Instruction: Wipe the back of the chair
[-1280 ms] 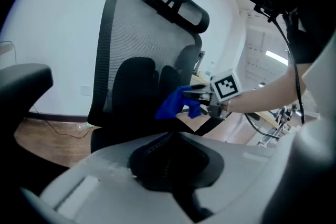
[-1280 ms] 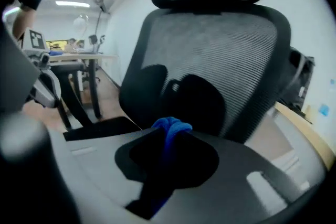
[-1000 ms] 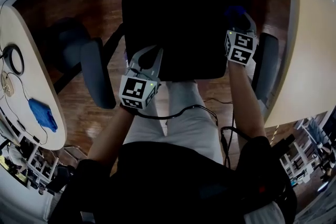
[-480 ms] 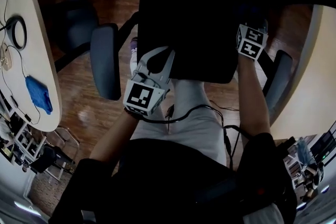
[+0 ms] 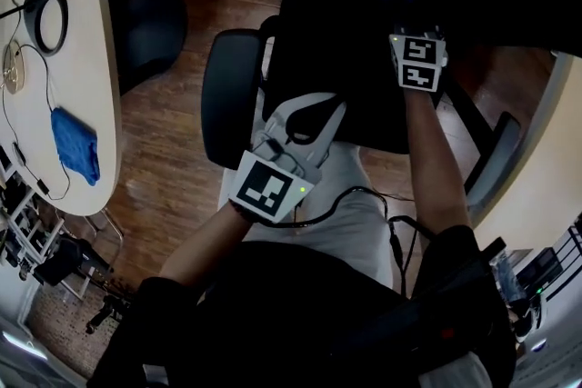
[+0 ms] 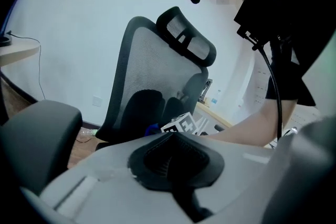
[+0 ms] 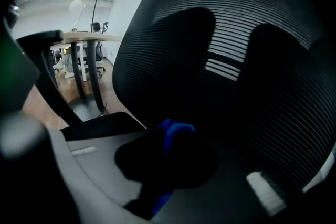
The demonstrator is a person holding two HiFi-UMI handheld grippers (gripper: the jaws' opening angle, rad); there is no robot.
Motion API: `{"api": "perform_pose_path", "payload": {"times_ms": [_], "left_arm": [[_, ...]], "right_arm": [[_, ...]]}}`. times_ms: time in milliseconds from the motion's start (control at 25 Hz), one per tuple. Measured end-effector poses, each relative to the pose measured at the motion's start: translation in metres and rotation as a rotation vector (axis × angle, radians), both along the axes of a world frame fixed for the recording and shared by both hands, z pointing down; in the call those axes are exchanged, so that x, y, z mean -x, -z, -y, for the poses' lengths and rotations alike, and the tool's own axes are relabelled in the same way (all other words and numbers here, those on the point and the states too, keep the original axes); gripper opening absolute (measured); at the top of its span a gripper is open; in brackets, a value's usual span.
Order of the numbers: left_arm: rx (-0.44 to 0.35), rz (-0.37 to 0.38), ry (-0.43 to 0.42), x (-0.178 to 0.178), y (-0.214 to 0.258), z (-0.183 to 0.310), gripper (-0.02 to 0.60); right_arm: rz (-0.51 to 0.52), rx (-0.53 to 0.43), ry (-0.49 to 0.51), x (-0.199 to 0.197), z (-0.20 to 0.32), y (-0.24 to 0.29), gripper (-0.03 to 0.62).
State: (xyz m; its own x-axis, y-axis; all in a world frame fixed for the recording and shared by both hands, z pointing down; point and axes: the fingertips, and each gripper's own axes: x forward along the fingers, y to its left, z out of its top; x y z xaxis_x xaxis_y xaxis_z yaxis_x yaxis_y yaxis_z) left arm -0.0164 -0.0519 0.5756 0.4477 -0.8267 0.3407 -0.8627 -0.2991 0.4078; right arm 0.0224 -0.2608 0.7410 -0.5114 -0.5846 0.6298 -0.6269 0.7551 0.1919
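Wiping side: right gripper [image 7: 167,161] is clamped on the blue cloth [image 7: 176,132], close up to the mesh chair back [image 7: 236,60]; can't confirm contact. Left gripper [image 6: 176,160] is closed with nothing in it, near the armrest [image 5: 227,95]. Risks, as I judge them: little cloth shows past the jaws, so bare pads may scrape the mesh. Nothing braces the chair, so a push may swivel it.

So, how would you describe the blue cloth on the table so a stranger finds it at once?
Look at the pale curved table on the head view's left. Below the black ring lies a crumpled cloth, the only blue thing on it.
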Motion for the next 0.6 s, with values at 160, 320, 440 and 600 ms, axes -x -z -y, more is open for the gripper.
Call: {"api": "perform_pose_path", "payload": {"times_ms": [160, 320, 440, 600], "left_arm": [[-0.021, -0.113, 0.056, 0.024, 0.019, -0.008, 0.005], [-0.013, -0.175, 0.015, 0.033, 0.029, -0.021, 0.005], [0.011, -0.178, -0.057, 0.039, 0.032, -0.033, 0.005], [-0.003, -0.206, -0.075, 0.058, 0.04, -0.045, 0.005]], "right_arm": [[-0.016, 0.013, 0.061, 0.044, -0.016, -0.013, 0.048], [-0.038, 0.013, 0.195, 0.113, -0.042, -0.022, 0.048], [-0.011, 0.025, 0.231, 0.152, -0.058, -0.025, 0.048], [0.046, 0.078, 0.254, 0.189, -0.073, -0.028, 0.046]]}}
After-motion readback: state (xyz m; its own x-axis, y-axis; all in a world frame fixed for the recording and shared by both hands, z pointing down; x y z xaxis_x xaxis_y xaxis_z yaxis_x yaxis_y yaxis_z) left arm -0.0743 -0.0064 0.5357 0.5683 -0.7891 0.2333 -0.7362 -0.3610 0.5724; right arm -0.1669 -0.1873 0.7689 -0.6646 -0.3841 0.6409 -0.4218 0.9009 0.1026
